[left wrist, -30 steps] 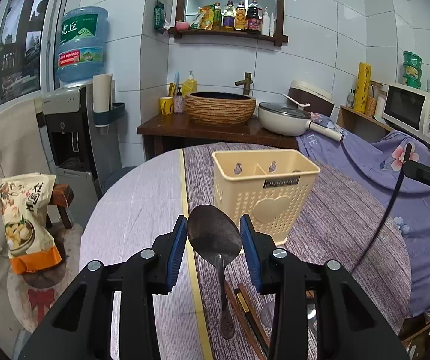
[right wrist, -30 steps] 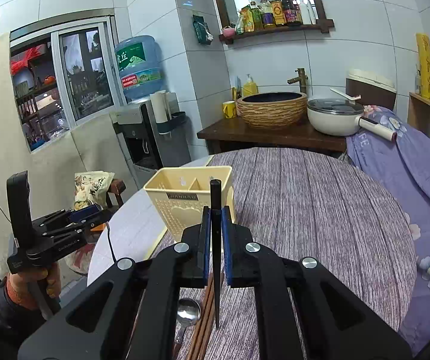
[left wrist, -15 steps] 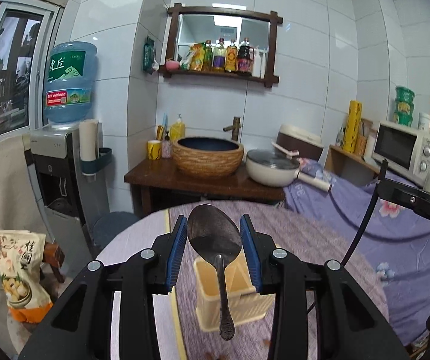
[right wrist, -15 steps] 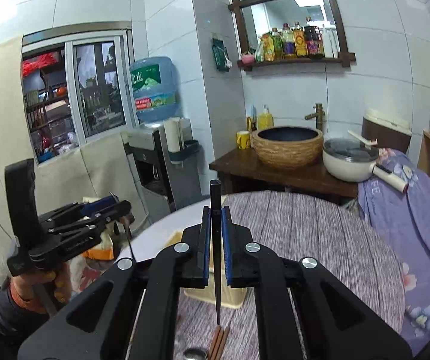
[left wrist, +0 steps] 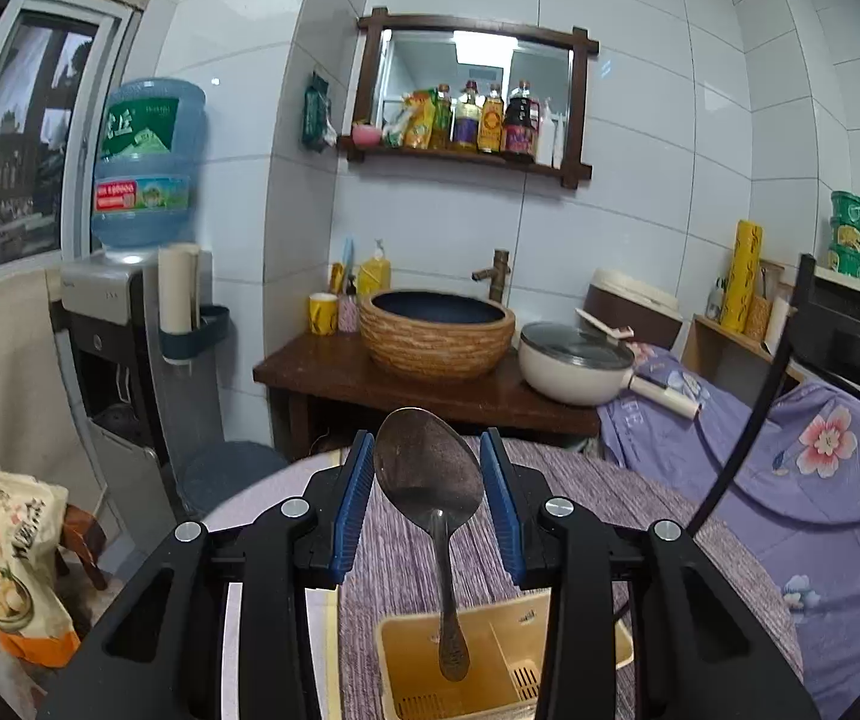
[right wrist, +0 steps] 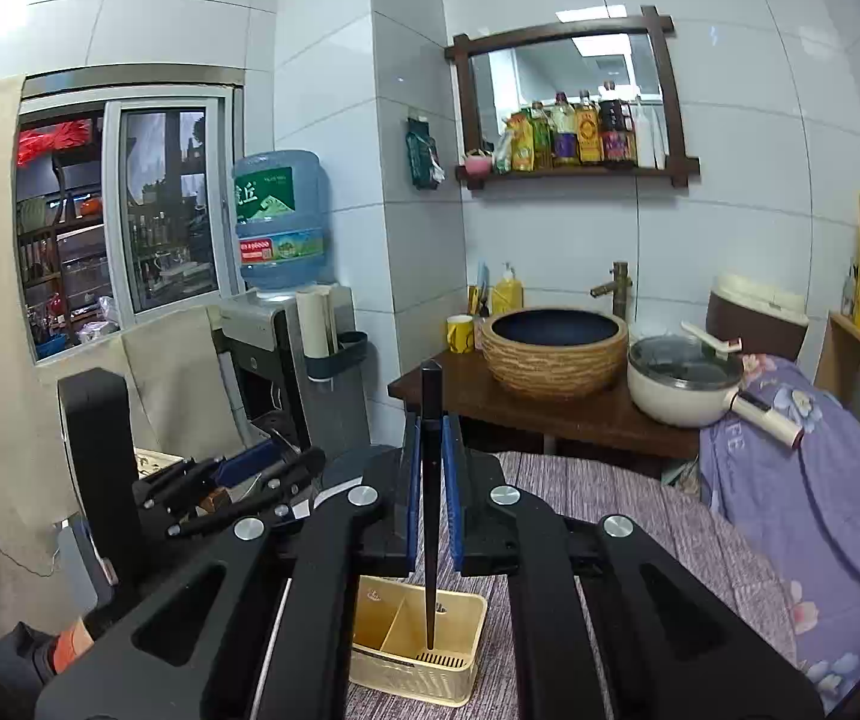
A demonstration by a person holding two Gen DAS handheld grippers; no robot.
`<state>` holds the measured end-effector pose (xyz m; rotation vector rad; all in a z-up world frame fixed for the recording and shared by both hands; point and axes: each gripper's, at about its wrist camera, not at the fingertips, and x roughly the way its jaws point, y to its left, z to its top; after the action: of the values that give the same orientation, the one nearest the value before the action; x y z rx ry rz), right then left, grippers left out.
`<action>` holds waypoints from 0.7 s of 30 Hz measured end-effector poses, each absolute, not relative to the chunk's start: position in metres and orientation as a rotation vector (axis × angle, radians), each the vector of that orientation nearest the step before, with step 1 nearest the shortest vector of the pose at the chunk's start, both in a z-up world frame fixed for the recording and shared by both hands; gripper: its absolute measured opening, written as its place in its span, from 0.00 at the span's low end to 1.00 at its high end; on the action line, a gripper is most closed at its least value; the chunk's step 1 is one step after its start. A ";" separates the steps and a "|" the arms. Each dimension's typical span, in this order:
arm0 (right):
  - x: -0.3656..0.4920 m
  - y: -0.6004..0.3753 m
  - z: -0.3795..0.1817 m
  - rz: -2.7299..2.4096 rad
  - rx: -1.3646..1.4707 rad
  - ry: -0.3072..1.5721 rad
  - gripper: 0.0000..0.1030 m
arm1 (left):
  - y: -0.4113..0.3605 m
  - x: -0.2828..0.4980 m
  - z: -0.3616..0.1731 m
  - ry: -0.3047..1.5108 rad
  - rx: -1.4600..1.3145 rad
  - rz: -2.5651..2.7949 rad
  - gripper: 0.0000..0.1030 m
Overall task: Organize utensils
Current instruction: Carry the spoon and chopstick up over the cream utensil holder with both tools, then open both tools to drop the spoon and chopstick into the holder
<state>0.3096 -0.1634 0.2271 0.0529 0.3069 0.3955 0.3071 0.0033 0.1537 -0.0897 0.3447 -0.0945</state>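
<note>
A metal spoon is held by its bowl between the blue pads of the left hand-held gripper, handle hanging straight down. Its tip is seen over the left compartment of the yellow utensil holder, which stands on the striped cloth of the counter. Whether the tip is already below the rim cannot be told from this view.

A dark chopstick is clamped upright in the fully closed right hand-held gripper. Its lower end is seen over the right-hand compartment of the same utensil holder, close to the slotted drain in the floor. Whether one stick or a pair is pinched cannot be made out.

Both compartments appear empty in these views, so nothing is judged to be stored yet. The pick-up of these two utensils is done and each is lined up above a separate compartment. What is left is judged to be the lowering and the release of each piece. Whether further utensils wait on the counter is not shown, since the area below the grippers is hidden.
</note>
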 end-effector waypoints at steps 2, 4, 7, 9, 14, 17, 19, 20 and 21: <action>0.317 -0.162 0.211 0.395 0.059 0.339 0.08 | 0.002 0.311 0.139 0.375 -0.081 -0.092 0.35; 0.324 -0.161 0.195 0.393 0.065 0.366 0.08 | 0.003 0.313 0.127 0.397 -0.084 -0.100 0.35; 0.331 -0.159 0.174 0.396 0.069 0.412 0.08 | 0.002 0.315 0.114 0.427 -0.077 -0.110 0.35; 0.334 -0.158 0.163 0.397 0.071 0.434 0.08 | 0.000 0.315 0.107 0.438 -0.063 -0.111 0.35; 0.336 -0.161 0.144 0.399 0.085 0.464 0.08 | -0.003 0.315 0.093 0.469 -0.028 -0.116 0.35; 0.336 -0.163 0.143 0.398 0.091 0.465 0.08 | -0.005 0.314 0.086 0.482 -0.007 -0.115 0.35; 0.337 -0.163 0.143 0.396 0.089 0.467 0.08 | -0.007 0.315 0.082 0.495 0.000 -0.118 0.35; 0.337 -0.164 0.142 0.392 0.090 0.466 0.08 | -0.008 0.316 0.080 0.505 0.006 -0.121 0.35; 0.338 -0.165 0.141 0.385 0.094 0.465 0.08 | -0.009 0.316 0.078 0.510 0.012 -0.121 0.35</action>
<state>0.3375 -0.1650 0.1415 0.0939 0.4649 0.3854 0.3161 -0.0093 0.0782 0.0117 0.5098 -0.1211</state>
